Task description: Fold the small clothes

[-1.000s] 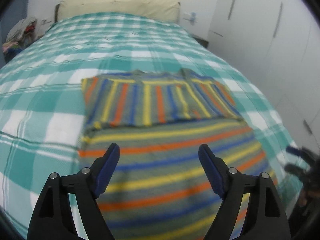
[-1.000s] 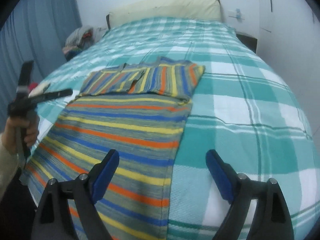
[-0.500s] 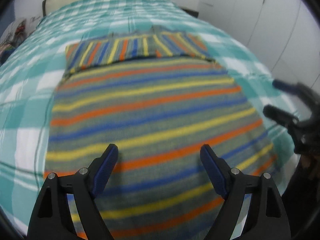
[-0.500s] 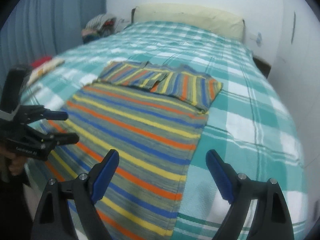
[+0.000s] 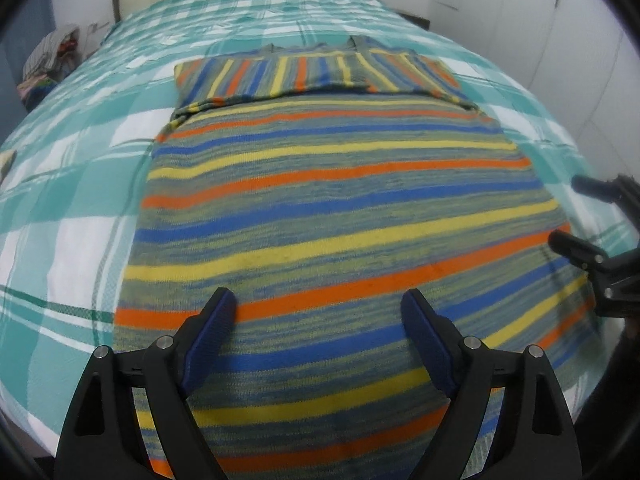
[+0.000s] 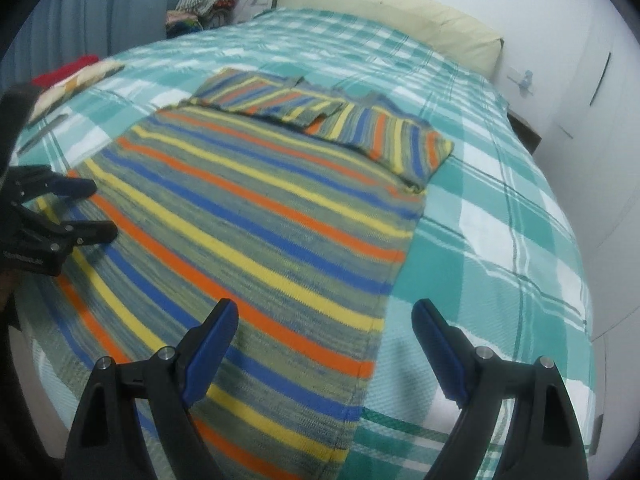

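Note:
A striped knit garment (image 5: 320, 208), in orange, blue, yellow and grey, lies flat on the bed with its sleeves folded across the far end (image 5: 312, 72). My left gripper (image 5: 318, 304) is open and empty above the garment's near hem. My right gripper (image 6: 324, 314) is open and empty above the garment's near right edge (image 6: 384, 308); the garment (image 6: 256, 216) fills the middle of its view. The right gripper also shows in the left wrist view (image 5: 580, 216), open, at the garment's right side. The left gripper shows in the right wrist view (image 6: 92, 210), open, at the left side.
The bed has a teal and white checked cover (image 5: 80, 184) and a cream headboard (image 6: 392, 12). A heap of clothes (image 6: 204, 4) sits beside the bed's head. Red and cream cloth (image 6: 76, 76) lies at the left edge. White cupboards (image 5: 540, 20) stand on the right.
Both grippers have drawn back toward the foot of the bed and dropped lower over the garment's near end. Both stay open. The garment has not moved.

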